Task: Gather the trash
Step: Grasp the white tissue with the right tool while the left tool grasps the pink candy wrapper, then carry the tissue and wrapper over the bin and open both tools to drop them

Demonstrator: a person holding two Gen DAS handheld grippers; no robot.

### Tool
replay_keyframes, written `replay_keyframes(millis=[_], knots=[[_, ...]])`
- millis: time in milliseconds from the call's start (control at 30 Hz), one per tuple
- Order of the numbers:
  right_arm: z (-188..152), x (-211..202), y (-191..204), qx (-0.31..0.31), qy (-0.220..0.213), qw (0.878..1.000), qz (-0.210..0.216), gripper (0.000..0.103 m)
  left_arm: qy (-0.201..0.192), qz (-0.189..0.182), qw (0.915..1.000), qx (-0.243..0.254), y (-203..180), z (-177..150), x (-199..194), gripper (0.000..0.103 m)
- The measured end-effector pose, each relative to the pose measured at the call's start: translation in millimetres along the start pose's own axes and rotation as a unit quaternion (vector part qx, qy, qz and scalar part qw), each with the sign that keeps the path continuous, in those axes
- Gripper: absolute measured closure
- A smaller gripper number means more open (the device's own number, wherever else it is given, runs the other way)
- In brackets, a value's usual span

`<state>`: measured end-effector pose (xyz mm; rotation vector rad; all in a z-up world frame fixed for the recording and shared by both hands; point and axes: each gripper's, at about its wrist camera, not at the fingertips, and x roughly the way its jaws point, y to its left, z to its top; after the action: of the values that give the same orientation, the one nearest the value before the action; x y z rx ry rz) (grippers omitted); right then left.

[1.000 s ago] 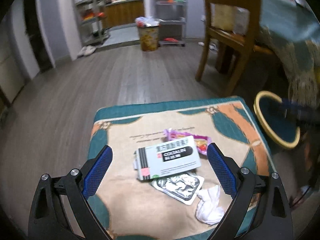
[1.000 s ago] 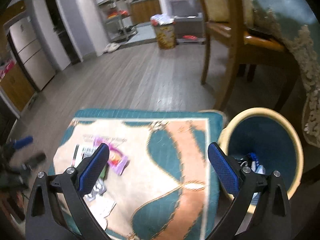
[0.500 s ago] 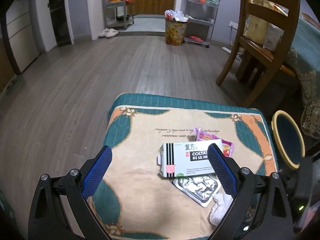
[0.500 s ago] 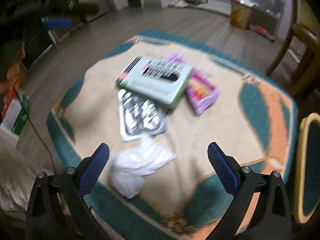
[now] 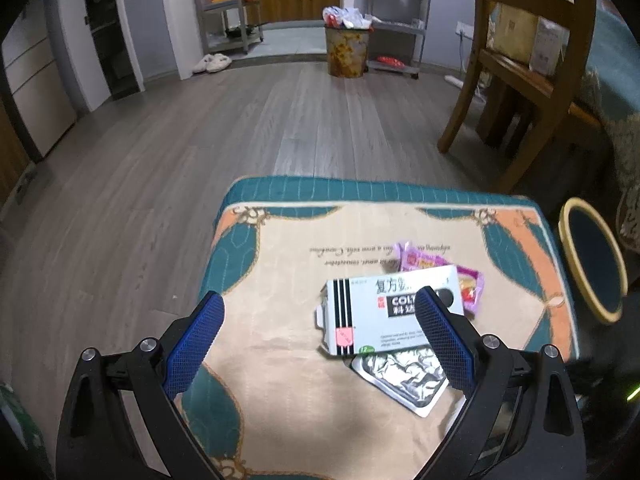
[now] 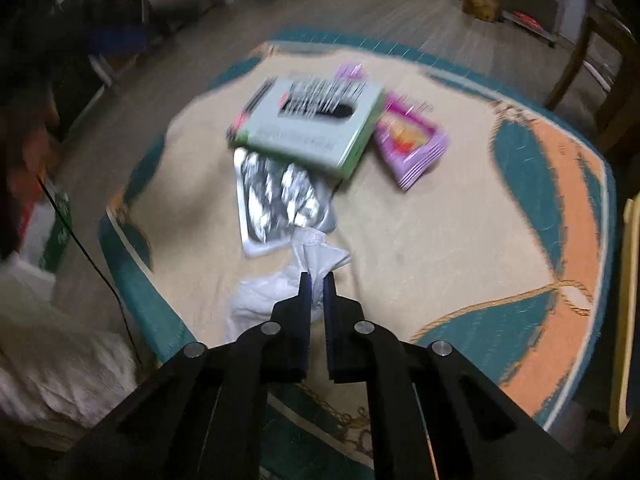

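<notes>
Now the right tongs point(image 6: 316, 280) clench the crumpled tissue point(image 6: 280, 292) on the tabletop point(image 6: 440, 240), seemingly for binning, while the left tongs point(image 5: 320, 328) hover released.

right gripper point(image 6: 316, 280): clamped on white tissue point(image 6: 276, 292) | foil blister pack point(image 6: 276, 200) just beyond, on mat point(image 6: 440, 240)

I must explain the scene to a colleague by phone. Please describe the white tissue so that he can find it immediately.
Look at the patterned cushion on the wooden floor, beside the round bin. Trash lies on it: a medicine box, a purple wrapper, a foil pill sheet. The tissue is nearest the cushion's edge, the only soft, crumpled white thing, pinched in the right gripper.
</notes>
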<state>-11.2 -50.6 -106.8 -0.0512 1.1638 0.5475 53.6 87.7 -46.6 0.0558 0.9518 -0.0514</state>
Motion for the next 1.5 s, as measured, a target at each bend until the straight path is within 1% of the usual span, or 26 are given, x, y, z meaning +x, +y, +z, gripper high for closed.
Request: replay_keyframes(millis=[100,200,300,400,467,533,600,700,767,833,867,933,967,1033,1067,1100,1133,1200,1233,1300,1400,1500], knots=[[7,-31,-14,0.018,-0.032,0.999,-0.013,0.098,0.01,0.004,0.9999,0.011,-7,-3,7,0.008],[17,-62,-32,0.033,-0.068,0.996,-0.038,0.098,0.012,0.005,0.9998,0.014,-14,-1,13,0.008],[24,-80,-51,0.057,-0.093,0.993,-0.05,0.098,0.017,-0.006,0.9998,0.013,-24,2,19,0.008],[27,-96,-74,0.091,-0.113,0.988,-0.055,0.098,0.021,-0.027,0.999,0.027,-44,3,25,0.008],[27,-104,-87,0.103,-0.123,0.985,-0.058,0.098,0.022,-0.036,0.9977,0.054,-63,3,31,0.008],[29,-109,-99,0.117,-0.134,0.982,-0.06,0.098,0.021,-0.043,0.9947,0.091,-85,4,41,0.008],[30,-112,-111,0.13,-0.139,0.98,-0.063,0.098,0.019,-0.046,0.99,0.131,-108,6,53,0.008],[30,-116,-127,0.146,-0.144,0.977,-0.065,0.098,0.022,-0.046,0.9852,0.164,-130,9,70,0.01],[28,-119,-136,0.152,-0.148,0.975,-0.069,0.098,0.025,-0.058,0.9818,0.179,-144,9,79,0.014],[26,-120,-143,0.157,-0.147,0.974,-0.074,0.098,0.035,-0.059,0.9771,0.202,-157,7,86,0.024],[25,-122,-148,0.16,-0.146,0.973,-0.076,0.098,0.038,-0.058,0.975,0.211,-161,6,88,0.027],[21,-123,-156,0.171,-0.146,0.971,-0.074,0.098,0.051,-0.055,0.9713,0.226,-168,1,94,0.038],[20,-124,-159,0.176,-0.146,0.971,-0.073,0.098,0.058,-0.049,0.9701,0.231,-169,0,98,0.041],[18,-125,-163,0.181,-0.146,0.97,-0.07,0.098,0.077,-0.035,0.9671,0.24,-171,-6,107,0.06],[17,-126,-164,0.18,-0.147,0.97,-0.071,0.098,0.088,-0.032,0.9658,0.242,-171,-8,111,0.066],[17,-127,-165,0.179,-0.147,0.97,-0.072,0.098,0.093,-0.028,0.9653,0.242,-171,-9,114,0.083],[17,-127,-165,0.178,-0.149,0.97,-0.073,0.098,0.1,-0.031,0.9653,0.239,-170,-10,116,0.091],[16,-133,-166,0.18,-0.155,0.969,-0.072,0.098,0.091,-0.036,0.9668,0.236,-169,-8,110,0.095],[16,-135,-167,0.18,-0.158,0.968,-0.072,0.098,0.084,-0.048,0.9682,0.231,-168,-6,104,0.097],[15,-142,-170,0.182,-0.165,0.967,-0.071,0.098,0.072,-0.066,0.9712,0.218,-166,1,92,0.098],[13,-153,-176,0.186,-0.177,0.964,-0.074,0.098,0.04,-0.104,0.9753,0.191,-166,14,61,0.098],[12,-167,-184,0.194,-0.19,0.959,-0.086,0.098,0.017,-0.139,0.9746,0.175,-175,25,41,0.098]])
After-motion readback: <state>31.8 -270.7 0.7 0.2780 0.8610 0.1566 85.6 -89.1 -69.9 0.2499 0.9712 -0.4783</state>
